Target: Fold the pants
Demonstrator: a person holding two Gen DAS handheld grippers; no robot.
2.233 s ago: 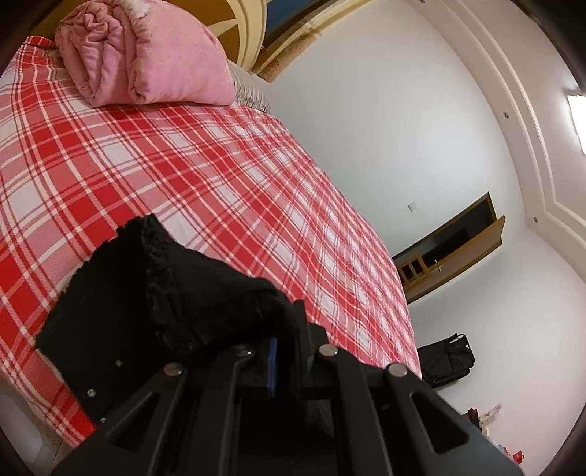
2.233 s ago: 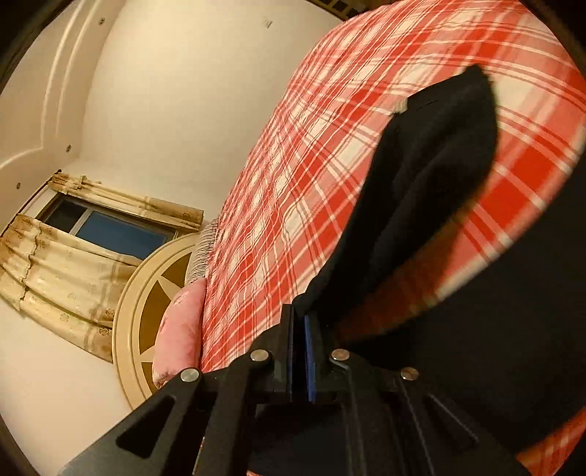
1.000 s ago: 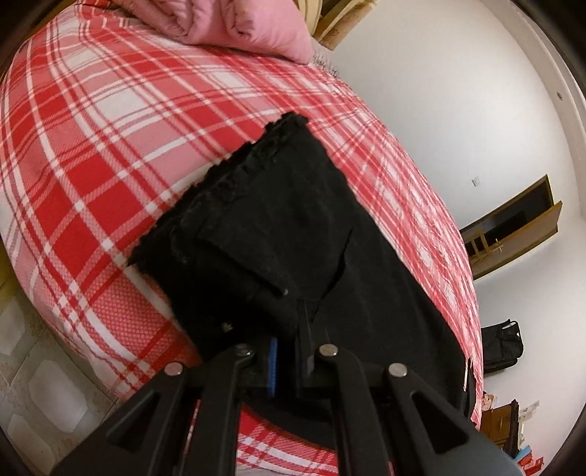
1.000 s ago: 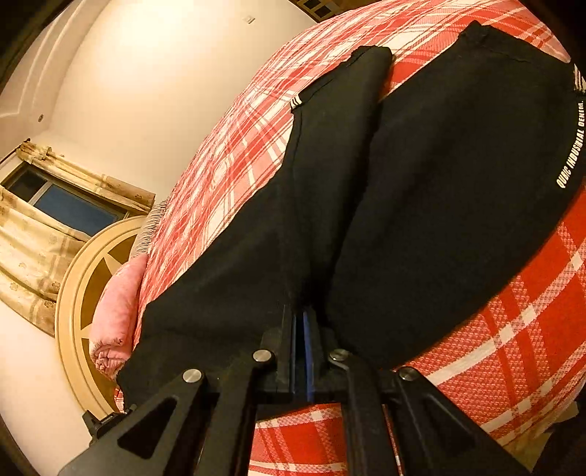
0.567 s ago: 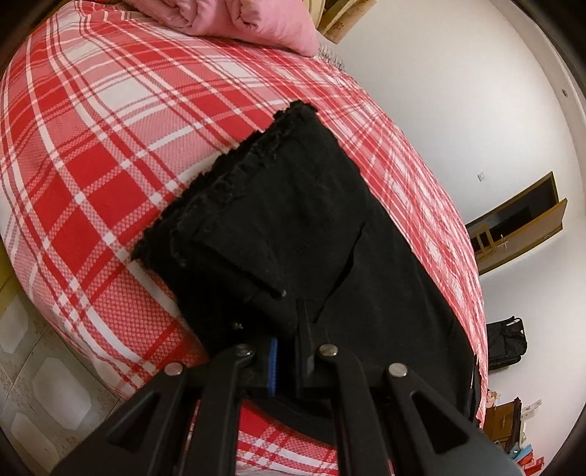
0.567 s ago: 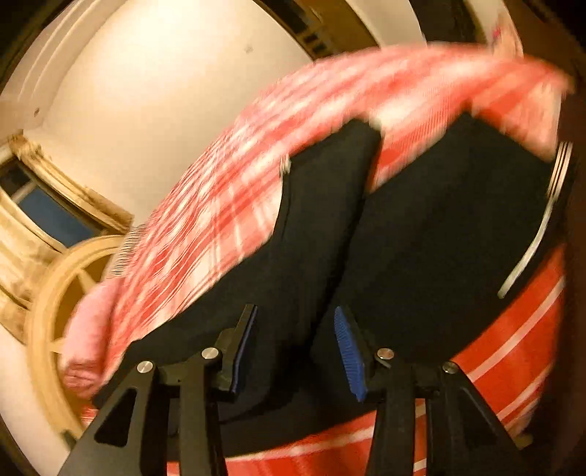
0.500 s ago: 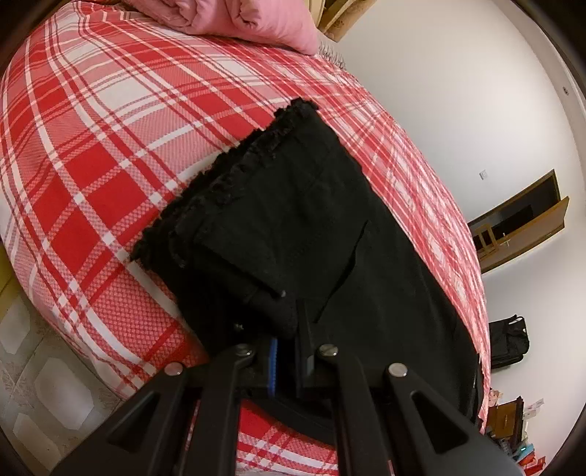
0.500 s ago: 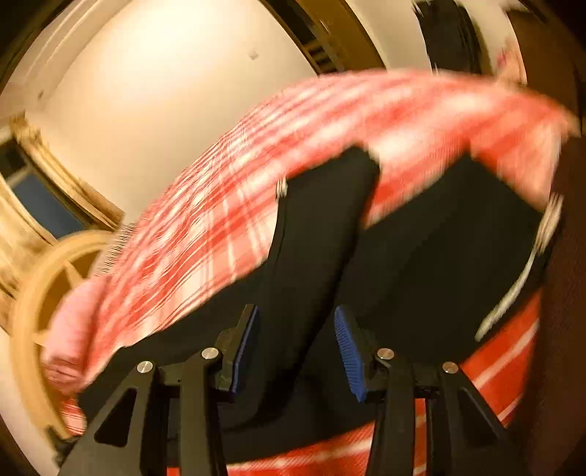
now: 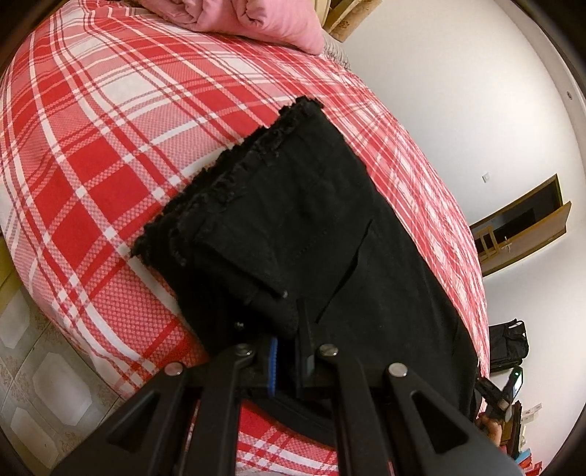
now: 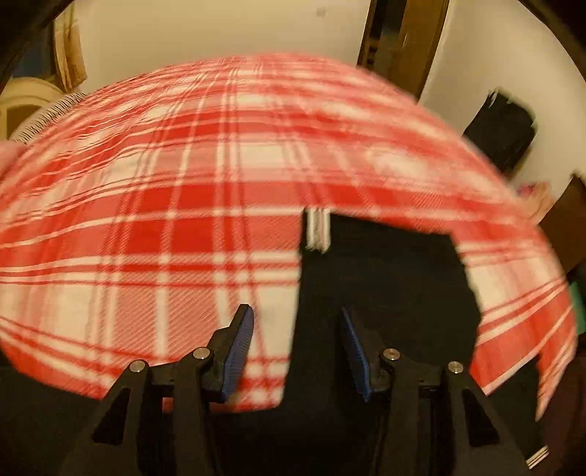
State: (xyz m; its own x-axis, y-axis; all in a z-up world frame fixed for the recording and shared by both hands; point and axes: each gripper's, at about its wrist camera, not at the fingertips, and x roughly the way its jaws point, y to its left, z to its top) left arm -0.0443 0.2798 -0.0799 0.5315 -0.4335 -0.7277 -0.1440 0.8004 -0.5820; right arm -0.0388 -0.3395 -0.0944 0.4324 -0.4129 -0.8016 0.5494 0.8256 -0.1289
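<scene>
Now the black pants (image 9: pixel 329 234) lie folded on the red plaid bedspread (image 9: pixel 95 121), one gripper clenched on them and the other spread wide.

Left gripper (image 9: pixel 289 351): its jaws are pinched together on a bunched edge of the pants at 6 o'clock in the left wrist view, and the cloth runs from there toward 1 o'clock, with a frayed hem (image 9: pixel 234 172) at 10 o'clock from the pinch. A pink pillow (image 9: pixel 234 18) sits at 12 o'clock at the head of the bed. Right gripper (image 10: pixel 296 351): its blue-padded fingers (image 10: pixel 241 344) stand well apart with nothing between them, above the bedspread and the pants' left edge; this view is motion-blurred. In it the pants (image 10: pixel 384 285) fill the area from 6 toward 2 o'clock, with a white striped patch (image 10: pixel 318 230) at their upper left corner.
</scene>
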